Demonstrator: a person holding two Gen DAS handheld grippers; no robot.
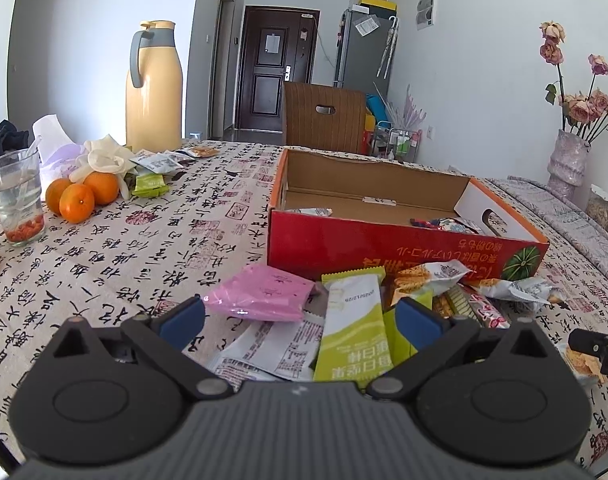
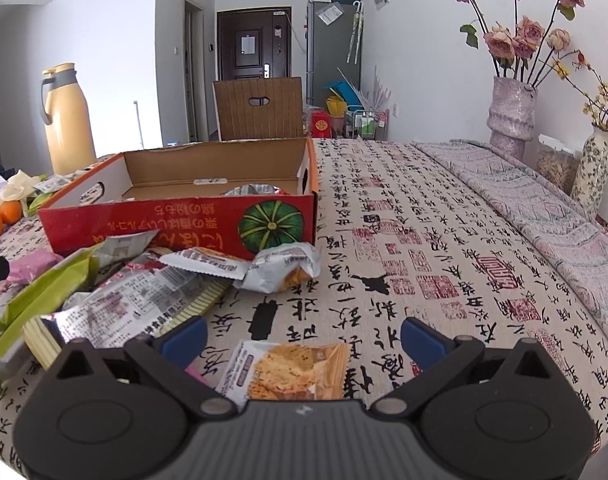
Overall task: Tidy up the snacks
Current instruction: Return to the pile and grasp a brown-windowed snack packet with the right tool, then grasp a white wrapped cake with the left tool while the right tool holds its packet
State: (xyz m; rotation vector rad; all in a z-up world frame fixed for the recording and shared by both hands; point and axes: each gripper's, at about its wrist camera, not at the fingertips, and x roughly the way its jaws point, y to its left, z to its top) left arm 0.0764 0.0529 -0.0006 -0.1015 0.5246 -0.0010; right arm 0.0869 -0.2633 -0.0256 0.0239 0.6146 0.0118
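Although a few packets already lay inside the box, most of the snacks were heaped on the surface just in front of its red wall, so I judged the sorting barely begun. My left gripper hung over that heap with its fingers apart and holding nothing; a green bar lay between them and a pink packet just beside. My right gripper was likewise spread wide and empty, with a cracker packet lying flat between its fingers, apart from the main pile. More packets sat well away near the oranges, so those looked left to gather too. A calligraphy-print cloth covered the surface, which also carried a yellow jug, a glass and vases of dried roses. Beyond stood a chair, a dark door and a grey fridge.
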